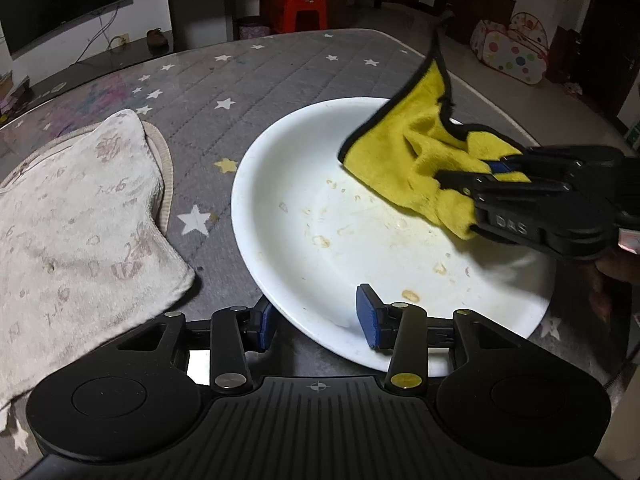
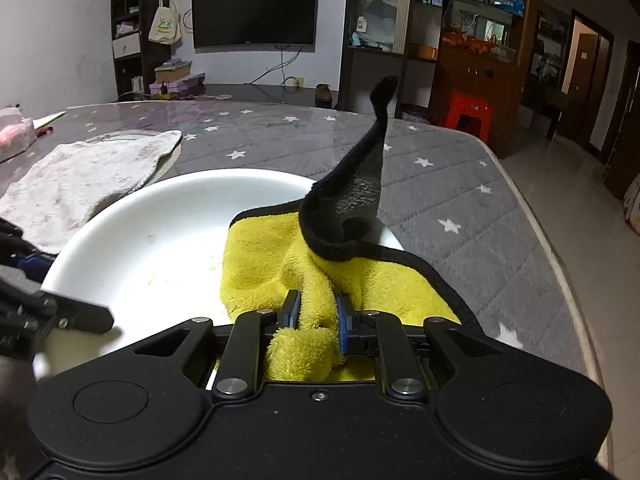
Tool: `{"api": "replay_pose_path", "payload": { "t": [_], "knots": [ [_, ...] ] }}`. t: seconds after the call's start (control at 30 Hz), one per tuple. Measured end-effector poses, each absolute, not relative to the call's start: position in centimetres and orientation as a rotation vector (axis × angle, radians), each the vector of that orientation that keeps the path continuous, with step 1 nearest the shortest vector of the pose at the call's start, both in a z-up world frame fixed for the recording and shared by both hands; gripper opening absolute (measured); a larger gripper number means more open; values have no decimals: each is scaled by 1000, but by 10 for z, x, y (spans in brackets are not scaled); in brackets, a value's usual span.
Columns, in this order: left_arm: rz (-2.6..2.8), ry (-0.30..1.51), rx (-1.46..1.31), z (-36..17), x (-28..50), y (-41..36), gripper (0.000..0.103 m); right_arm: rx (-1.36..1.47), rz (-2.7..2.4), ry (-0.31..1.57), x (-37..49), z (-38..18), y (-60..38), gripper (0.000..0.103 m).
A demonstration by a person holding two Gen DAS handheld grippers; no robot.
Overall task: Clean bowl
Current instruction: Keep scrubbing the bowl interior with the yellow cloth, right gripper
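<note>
A wide white bowl (image 1: pixel 320 216) with brown food stains sits on the grey star-patterned table cover. My left gripper (image 1: pixel 316 322) straddles its near rim, one blue pad outside and one inside; the jaws stand apart around the rim. My right gripper (image 2: pixel 316 312) is shut on a yellow cloth with black edging (image 2: pixel 264 256) and presses it into the bowl (image 2: pixel 140 232). In the left wrist view the cloth (image 1: pixel 412 156) lies over the bowl's right side, held by the right gripper (image 1: pixel 480 184). One black corner of the cloth sticks up.
A pale patterned towel (image 1: pixel 68 220) lies on the table to the left of the bowl, also seen in the right wrist view (image 2: pixel 80 176). The table's right edge (image 2: pixel 560 264) drops to the floor. A red stool (image 2: pixel 466 114) stands beyond the table.
</note>
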State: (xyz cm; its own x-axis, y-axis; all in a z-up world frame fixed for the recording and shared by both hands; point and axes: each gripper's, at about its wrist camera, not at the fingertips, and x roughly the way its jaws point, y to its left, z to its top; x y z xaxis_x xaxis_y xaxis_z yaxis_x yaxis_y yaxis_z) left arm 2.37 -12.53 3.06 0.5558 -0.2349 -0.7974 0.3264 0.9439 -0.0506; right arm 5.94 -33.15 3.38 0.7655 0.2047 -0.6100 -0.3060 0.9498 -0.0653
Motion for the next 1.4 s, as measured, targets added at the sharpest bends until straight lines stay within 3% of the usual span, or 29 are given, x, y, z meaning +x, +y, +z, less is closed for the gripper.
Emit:
{"api": "replay_pose_path", "payload": {
  "t": [0.4, 1.4],
  "knots": [
    [-348, 920, 118, 29, 22, -126, 47, -210, 281, 648, 80, 32, -312, 19],
    [-355, 909, 70, 35, 21, -111, 49, -157, 388, 698, 22, 37, -322, 19]
  ]
}}
